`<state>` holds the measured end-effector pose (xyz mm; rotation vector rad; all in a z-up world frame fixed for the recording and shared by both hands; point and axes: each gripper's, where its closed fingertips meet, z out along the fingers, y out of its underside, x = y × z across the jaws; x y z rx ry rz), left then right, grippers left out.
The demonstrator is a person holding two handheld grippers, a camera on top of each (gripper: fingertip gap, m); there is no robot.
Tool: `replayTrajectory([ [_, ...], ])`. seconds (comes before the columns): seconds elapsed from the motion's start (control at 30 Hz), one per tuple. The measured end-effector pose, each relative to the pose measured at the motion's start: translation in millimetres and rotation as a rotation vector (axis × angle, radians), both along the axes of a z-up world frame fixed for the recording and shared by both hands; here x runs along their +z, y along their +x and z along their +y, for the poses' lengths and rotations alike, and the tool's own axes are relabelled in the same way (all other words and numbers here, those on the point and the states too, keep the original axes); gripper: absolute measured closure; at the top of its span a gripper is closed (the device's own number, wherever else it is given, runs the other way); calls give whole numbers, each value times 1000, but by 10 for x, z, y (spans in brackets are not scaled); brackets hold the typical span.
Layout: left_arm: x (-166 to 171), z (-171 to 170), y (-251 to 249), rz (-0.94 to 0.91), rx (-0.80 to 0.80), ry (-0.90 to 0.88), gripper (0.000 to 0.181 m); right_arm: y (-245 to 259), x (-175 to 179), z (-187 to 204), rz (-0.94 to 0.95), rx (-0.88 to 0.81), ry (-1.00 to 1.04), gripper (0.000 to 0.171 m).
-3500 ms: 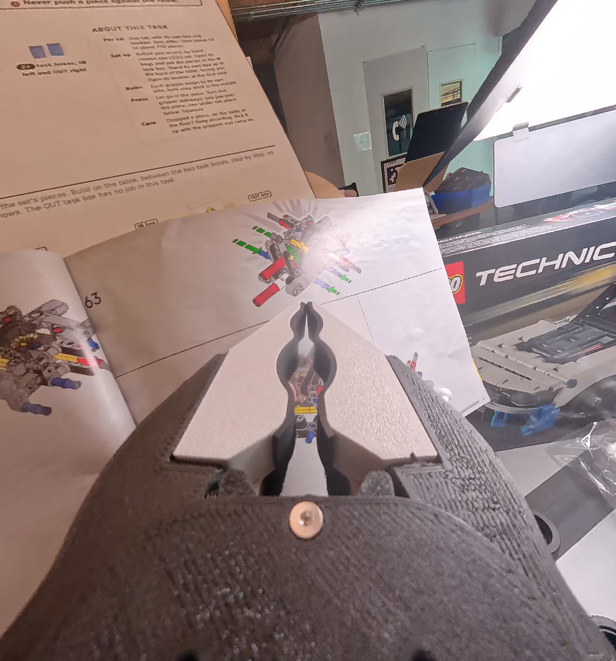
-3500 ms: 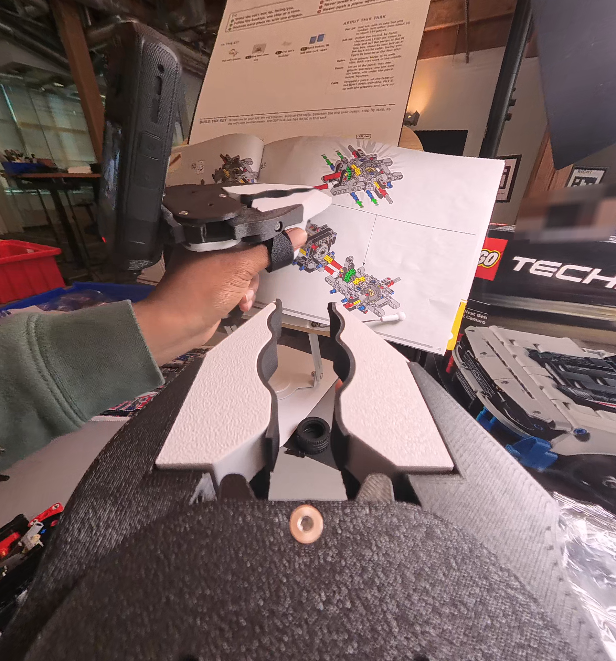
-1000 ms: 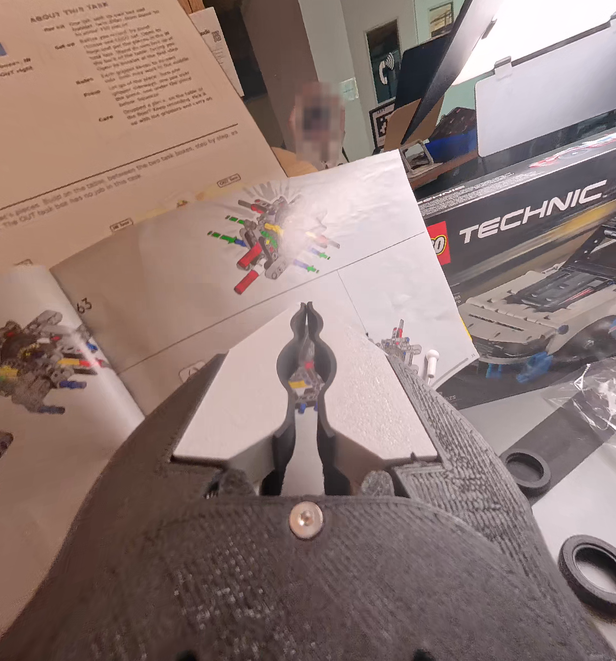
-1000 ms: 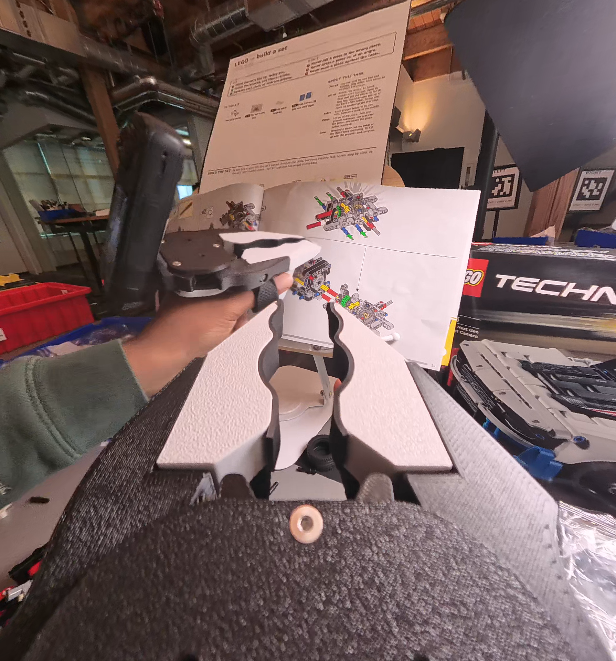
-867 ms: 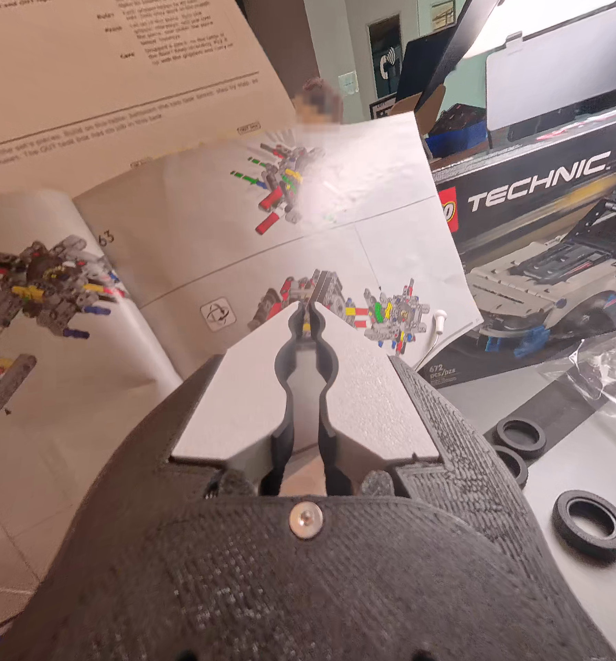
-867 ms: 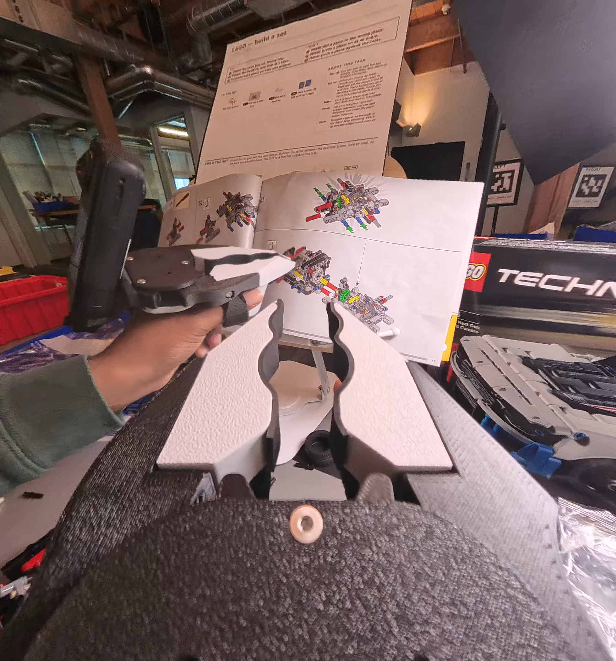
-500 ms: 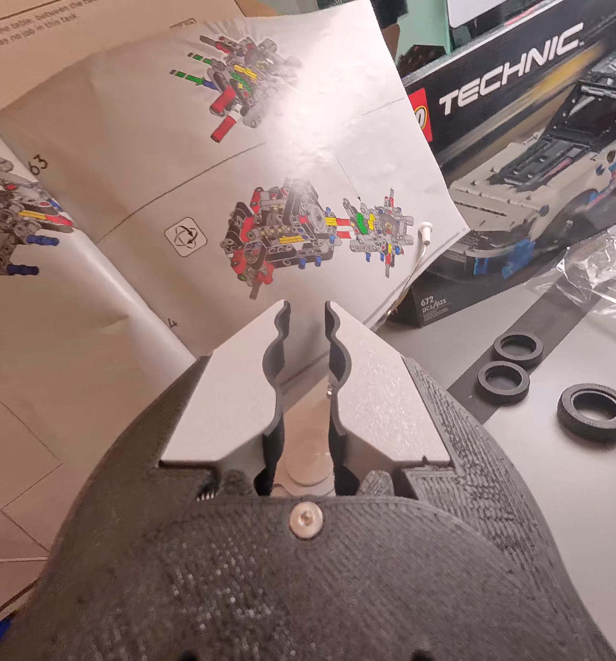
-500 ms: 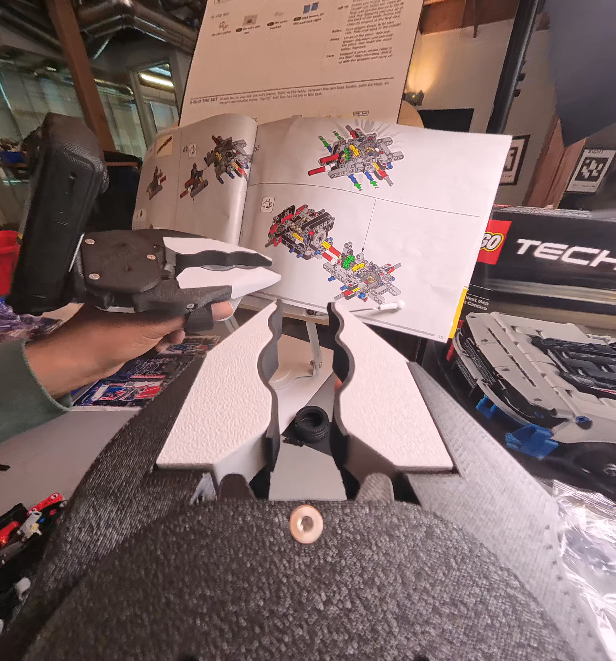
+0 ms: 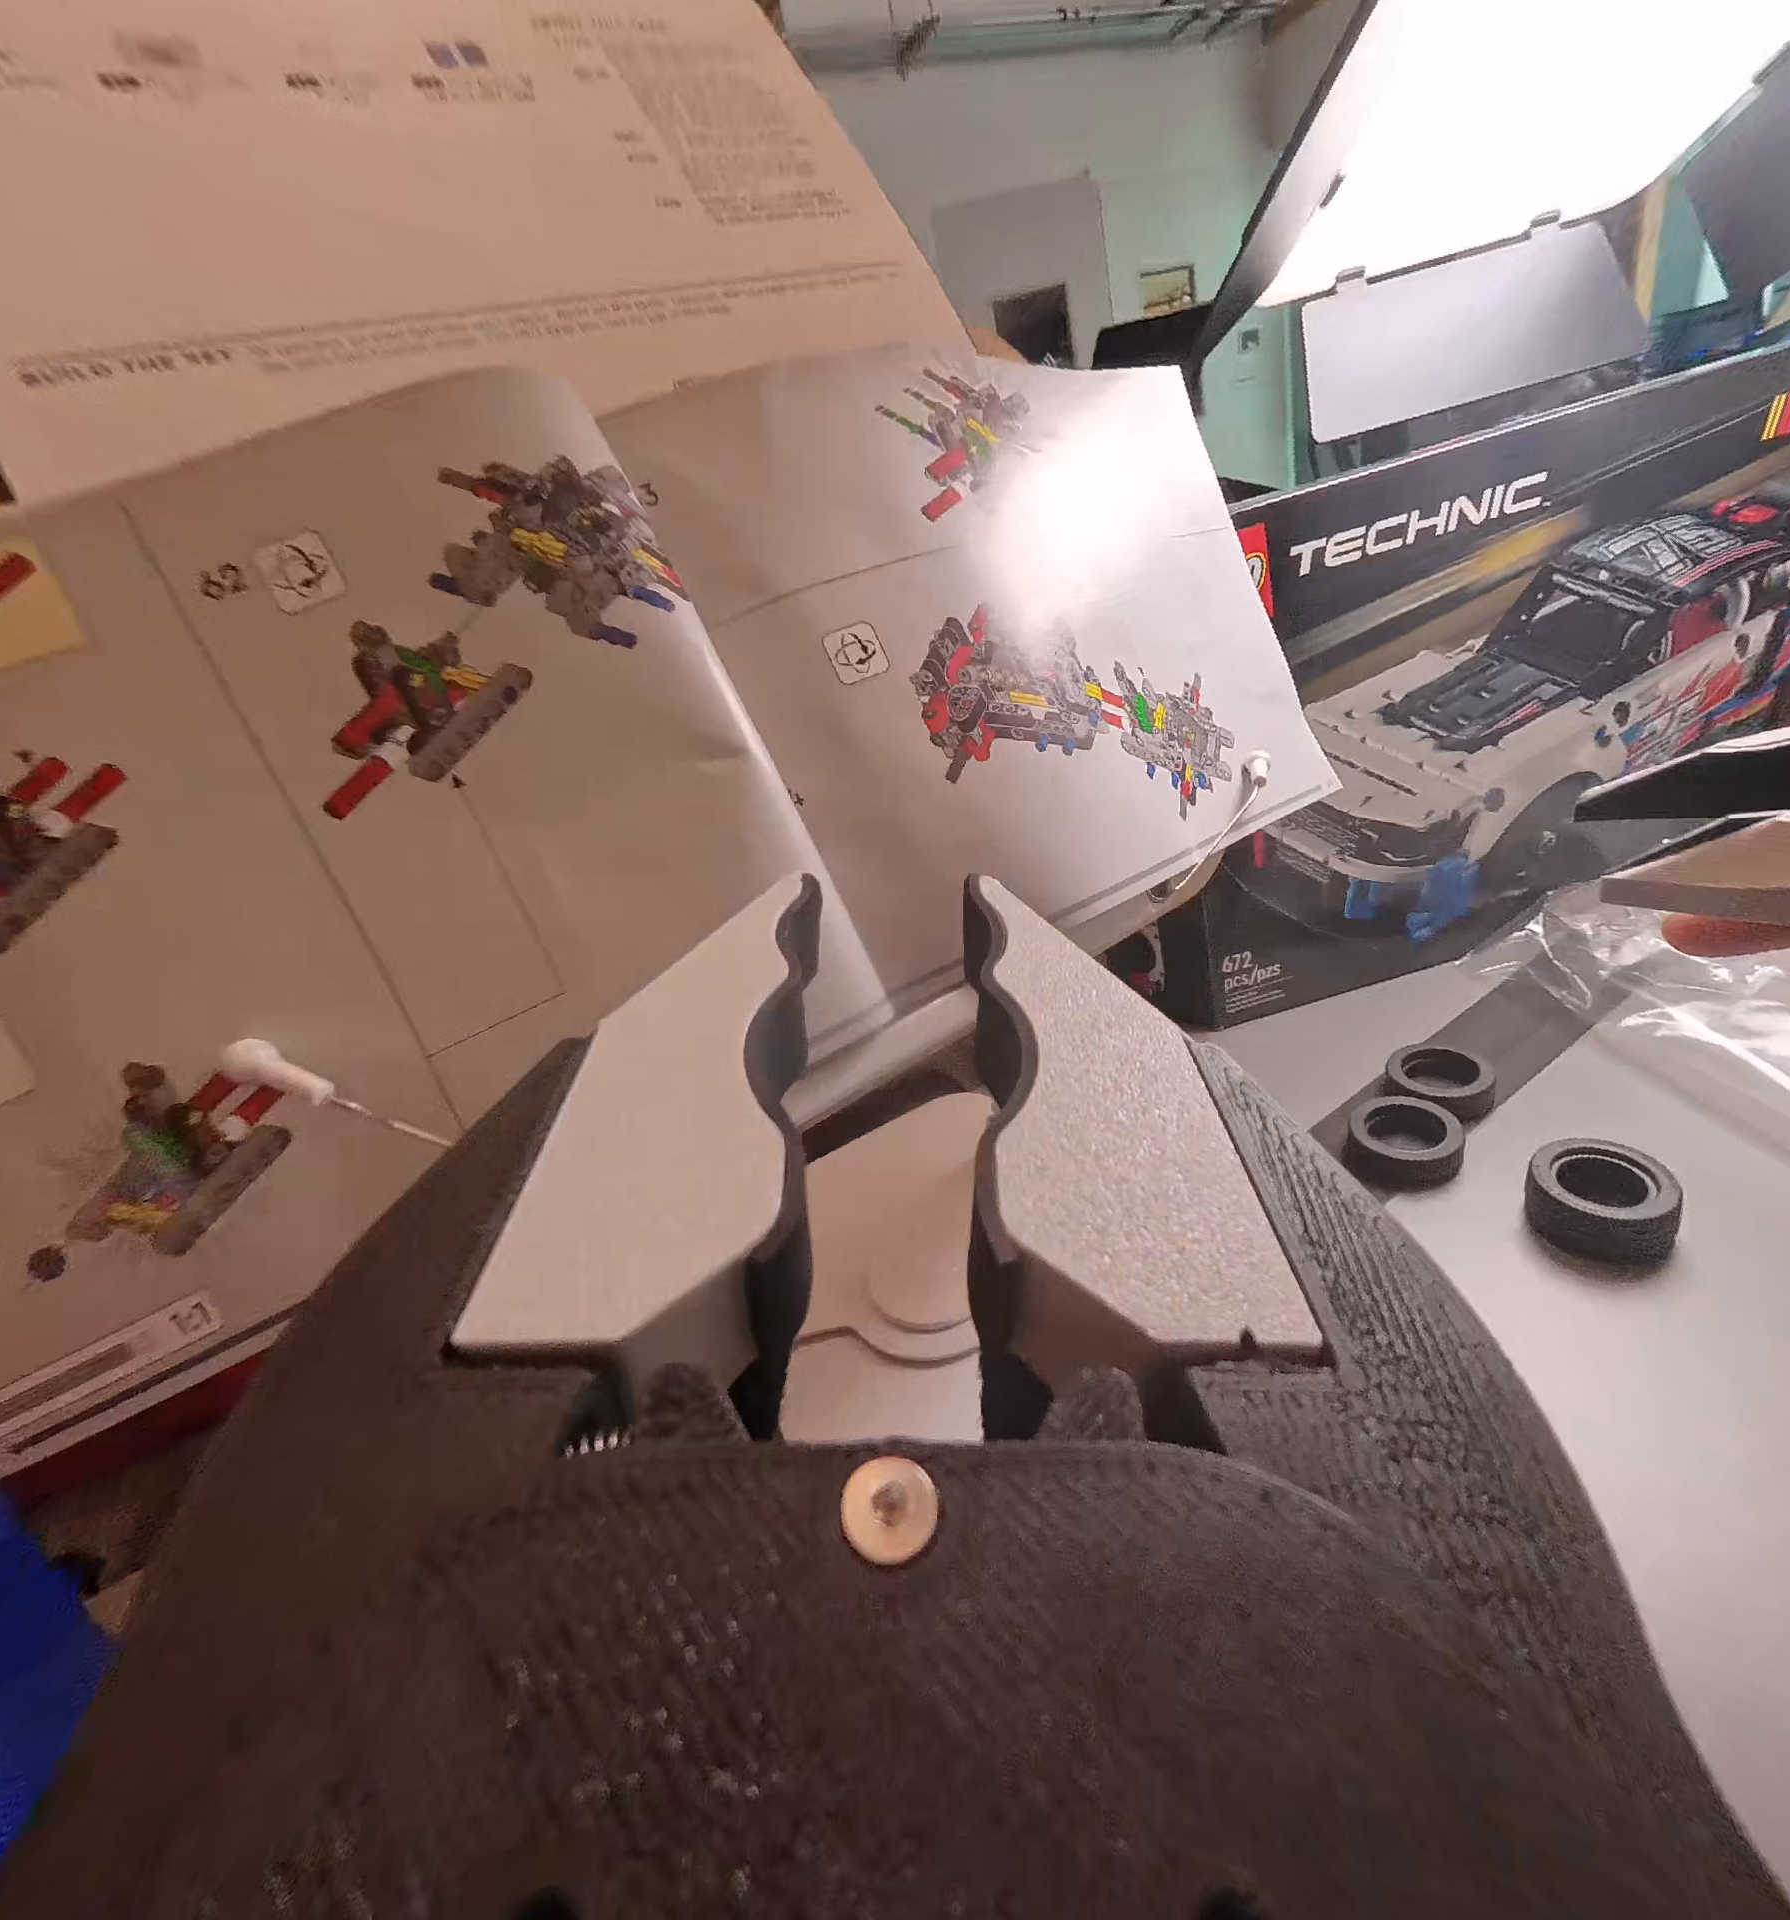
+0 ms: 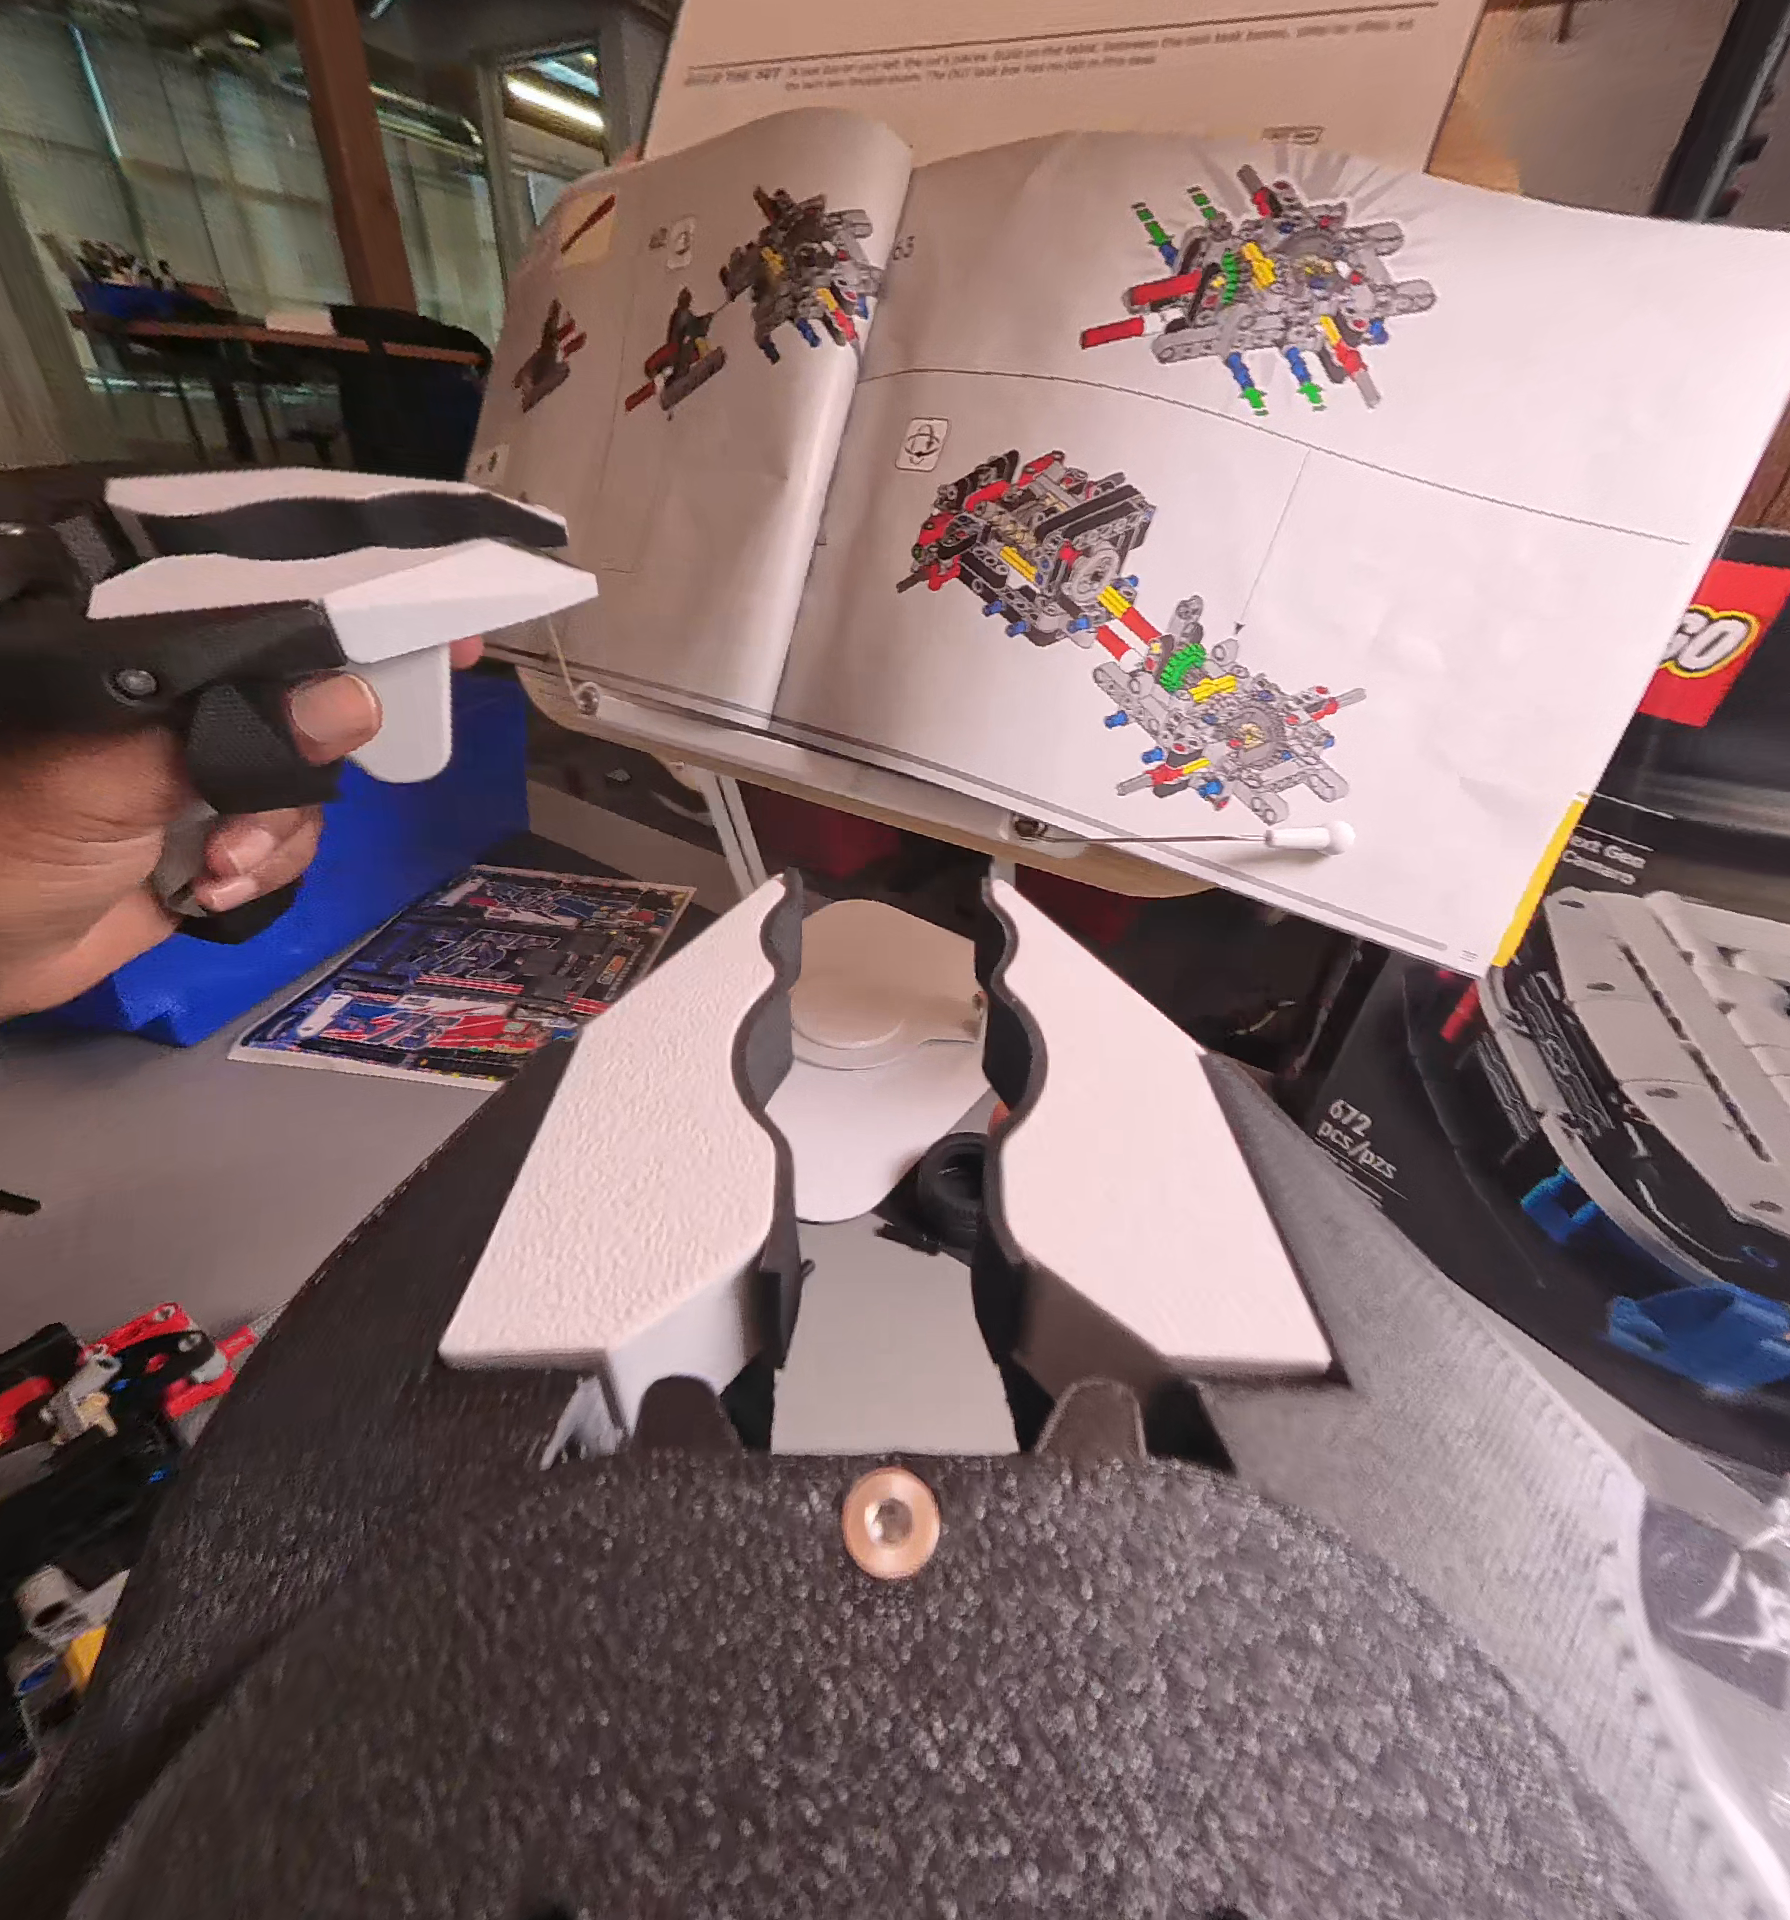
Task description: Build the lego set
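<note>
The open instruction booklet (image 9: pixel 579 790) stands on a white stand (image 10: pixel 849 997) at the back of the grey table; it also shows in the right wrist view (image 10: pixel 1234 499). My left gripper (image 9: pixel 891 904) is open and empty, pointing at the booklet's lower edge. In the right wrist view it (image 10: pixel 564 556) hovers at the left, in a person's hand, beside the left page. My right gripper (image 10: pixel 886 894) is open and empty, low in front of the stand. A black tyre (image 10: pixel 958 1184) lies on the table between its fingers. A partly built assembly (image 10: pixel 70 1392) lies at the lower left.
Three black tyres (image 9: pixel 1603 1200) lie on the table to the right. The black set box (image 9: pixel 1493 623) stands at the back right, with a clear plastic bag (image 9: pixel 1722 997) before it. A sticker sheet (image 10: pixel 475 977) and a blue bin (image 10: pixel 423 821) lie left of the stand. Left tips and right tips are each some 25 cm from the partly built assembly (image 10: pixel 70 1392).
My left gripper was shut at the booklet's right page; it has opened and drawn back to the left. My right gripper has moved lower and closer to the stand.
</note>
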<state>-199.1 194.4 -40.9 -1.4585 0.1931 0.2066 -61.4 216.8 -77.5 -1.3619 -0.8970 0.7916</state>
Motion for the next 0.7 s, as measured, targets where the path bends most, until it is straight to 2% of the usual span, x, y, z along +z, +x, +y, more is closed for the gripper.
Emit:
replayTrajectory([
  [0.13,-261,-186,78,-70,-26,-34,151,-138,-49,-160,-54,15,73,130],
  [0.27,-438,-173,-21,-64,-19,-85,144,-169,-123,-152,-66,5,65,121],
  [0.4,-394,-223,-51,-132,-53,-84,142,-177,-210,-111,-73,-11,53,119],
  [0.7,-227,-337,86,-70,-93,-68,146,-236,-389,-27,-119,-68,49,122],
])
